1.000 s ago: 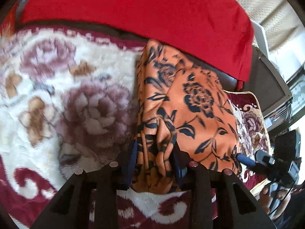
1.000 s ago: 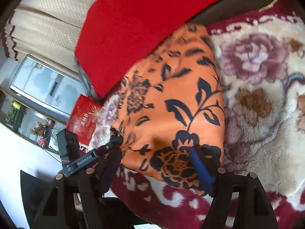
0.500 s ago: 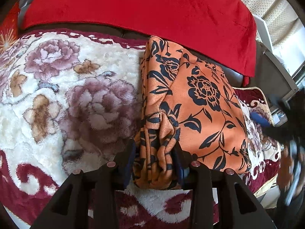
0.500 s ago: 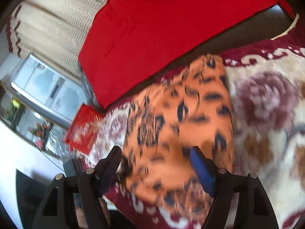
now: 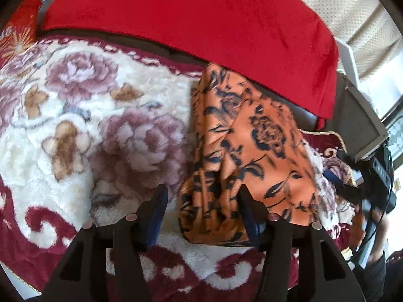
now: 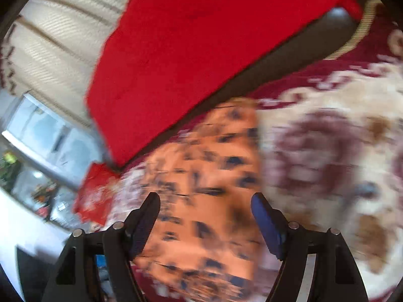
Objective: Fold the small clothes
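Observation:
An orange garment with a dark floral print lies folded on a plush floral blanket. My left gripper is open, its jaws spread on either side of the garment's bunched near-left corner, not closed on it. My right gripper shows at the right edge of the left wrist view, off the garment's right side. In the blurred right wrist view the right gripper is open and empty above the garment.
A red cloth drapes over the dark sofa back behind the garment. Beige curtains and a window are beyond. The blanket's dark red border runs along the near edge.
My left gripper has opened and let go of the garment's corner. My right gripper has pulled back and up off the garment and is moving fast.

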A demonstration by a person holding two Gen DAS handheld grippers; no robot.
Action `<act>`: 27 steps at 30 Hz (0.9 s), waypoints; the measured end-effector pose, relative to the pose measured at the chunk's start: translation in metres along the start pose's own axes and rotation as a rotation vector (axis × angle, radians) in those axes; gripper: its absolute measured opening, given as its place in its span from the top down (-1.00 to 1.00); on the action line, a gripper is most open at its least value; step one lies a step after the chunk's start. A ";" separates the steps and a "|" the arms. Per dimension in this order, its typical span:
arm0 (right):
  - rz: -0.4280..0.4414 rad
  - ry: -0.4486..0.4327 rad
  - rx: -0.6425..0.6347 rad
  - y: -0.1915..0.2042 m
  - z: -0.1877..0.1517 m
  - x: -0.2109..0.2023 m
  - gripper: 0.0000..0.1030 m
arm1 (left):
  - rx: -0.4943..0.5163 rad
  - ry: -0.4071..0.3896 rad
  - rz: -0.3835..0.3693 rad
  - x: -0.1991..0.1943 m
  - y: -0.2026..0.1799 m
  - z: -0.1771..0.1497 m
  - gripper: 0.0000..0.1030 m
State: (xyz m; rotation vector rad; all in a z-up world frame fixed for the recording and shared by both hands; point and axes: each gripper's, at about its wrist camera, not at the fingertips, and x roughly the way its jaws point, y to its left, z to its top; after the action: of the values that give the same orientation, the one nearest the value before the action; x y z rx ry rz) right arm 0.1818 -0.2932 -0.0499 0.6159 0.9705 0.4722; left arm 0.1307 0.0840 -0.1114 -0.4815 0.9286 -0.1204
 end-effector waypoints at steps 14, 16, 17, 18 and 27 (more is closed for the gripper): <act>-0.095 0.139 -0.121 0.017 -0.024 0.025 0.35 | -0.051 0.051 -0.064 0.018 0.002 -0.009 0.44; -0.144 0.158 -0.115 0.006 -0.031 0.036 0.29 | -0.072 0.047 -0.066 0.017 0.006 -0.010 0.26; -0.122 0.151 -0.096 0.002 -0.031 0.036 0.28 | -0.072 0.042 -0.056 0.014 0.006 -0.010 0.16; -0.081 0.130 -0.058 -0.003 -0.032 0.032 0.20 | -0.073 0.029 -0.062 0.007 0.006 -0.009 0.16; 0.065 0.017 0.022 -0.014 -0.047 -0.016 -0.45 | -0.143 -0.038 -0.143 -0.016 0.020 0.021 0.09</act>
State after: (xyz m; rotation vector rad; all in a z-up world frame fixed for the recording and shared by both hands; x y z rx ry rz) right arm 0.1350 -0.3013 -0.0693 0.6654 0.9754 0.5257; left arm 0.1356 0.1140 -0.0982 -0.6812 0.8688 -0.1748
